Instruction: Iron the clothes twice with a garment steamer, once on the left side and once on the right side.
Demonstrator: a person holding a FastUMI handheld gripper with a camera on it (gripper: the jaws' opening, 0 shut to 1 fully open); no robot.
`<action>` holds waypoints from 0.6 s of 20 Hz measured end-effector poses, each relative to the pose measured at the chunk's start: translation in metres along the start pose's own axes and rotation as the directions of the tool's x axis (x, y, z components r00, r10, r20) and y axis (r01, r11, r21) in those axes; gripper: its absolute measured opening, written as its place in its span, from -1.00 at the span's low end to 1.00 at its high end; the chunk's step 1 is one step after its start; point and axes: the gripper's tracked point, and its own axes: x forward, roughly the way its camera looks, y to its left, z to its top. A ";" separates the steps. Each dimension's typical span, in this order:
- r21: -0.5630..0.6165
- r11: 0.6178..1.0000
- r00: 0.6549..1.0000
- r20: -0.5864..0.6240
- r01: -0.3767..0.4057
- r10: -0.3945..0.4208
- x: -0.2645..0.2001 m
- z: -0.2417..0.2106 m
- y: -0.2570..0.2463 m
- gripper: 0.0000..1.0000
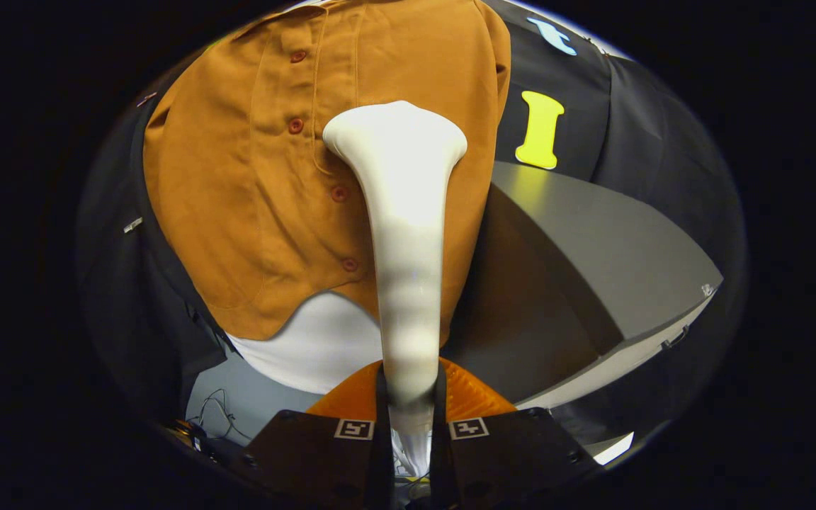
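The gripper [408, 418] is nearly closed, its two fingers standing close and parallel with only a narrow gap, and both press on the handle of the white garment steamer [404, 234] that fills that gap. The steamer runs straight forward from the fingers, slim at the grip and widening to a broad flared head. That head lies against the front of the brown shirt [238, 184], just to one side of the row of red buttons [295, 125], on the panel nearer the grey table; whether it presses the cloth or merely touches it cannot be told.

The shirt hangs upright beyond the fingers, buttoned, its curved hem ending over a white form [316, 340] that shows beneath it. A breast pocket seam lies beside the steamer head.

Beside the shirt, a grey table [592, 248] with a pale edge stands apart from the fingers. Thin wires [217, 411] lie low on the other side, near the gripper's base.
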 end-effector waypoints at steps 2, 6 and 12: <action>-0.002 1.000 1.000 -0.022 0.000 0.000 0.000 -0.010 0.002 -0.53; -0.002 1.000 0.998 -0.064 -0.006 0.006 0.000 -0.029 0.006 -0.53; 0.006 1.000 0.996 -0.090 -0.012 0.013 -0.015 -0.051 0.010 -0.53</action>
